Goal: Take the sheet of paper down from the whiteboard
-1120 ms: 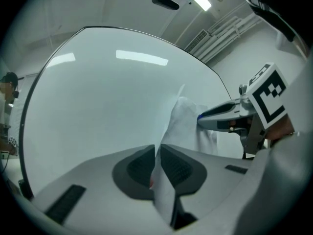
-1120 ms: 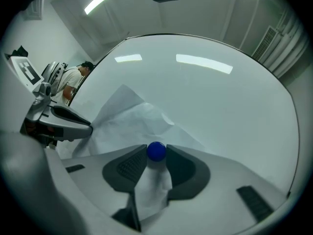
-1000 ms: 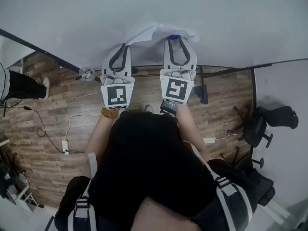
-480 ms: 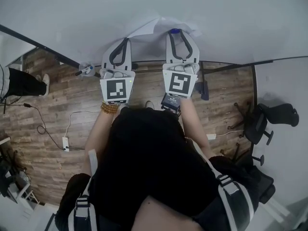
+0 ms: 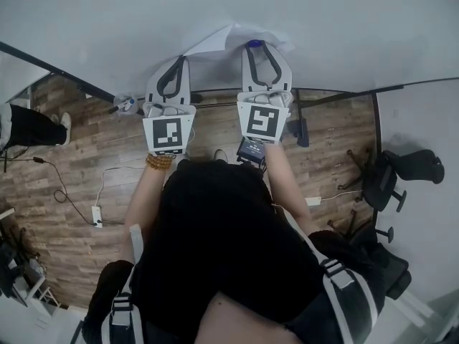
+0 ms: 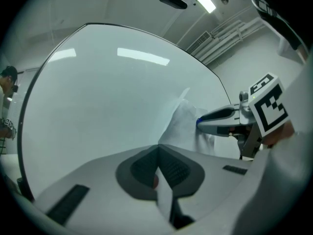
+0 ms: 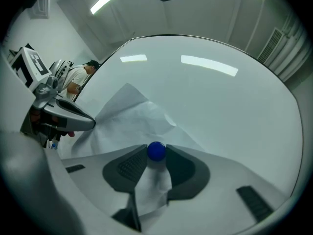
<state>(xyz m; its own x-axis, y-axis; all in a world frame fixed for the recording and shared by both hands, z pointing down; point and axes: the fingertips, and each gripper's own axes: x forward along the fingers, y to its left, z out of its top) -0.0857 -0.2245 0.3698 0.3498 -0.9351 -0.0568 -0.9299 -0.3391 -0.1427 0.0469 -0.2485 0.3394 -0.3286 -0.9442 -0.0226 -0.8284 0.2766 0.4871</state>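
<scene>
Looking steeply down at a whiteboard (image 5: 215,13) with a sheet of paper (image 5: 215,43) crumpled against it, partly hidden behind both grippers. Can't make out the sheet's lower part. Got the left gripper (image 6: 159,153) reaching up, jaws pinched tight on a paper edge. Same pose for the right gripper (image 7: 156,155) alongside, closed around a blue magnet (image 7: 156,151) sitting on the paper.
</scene>
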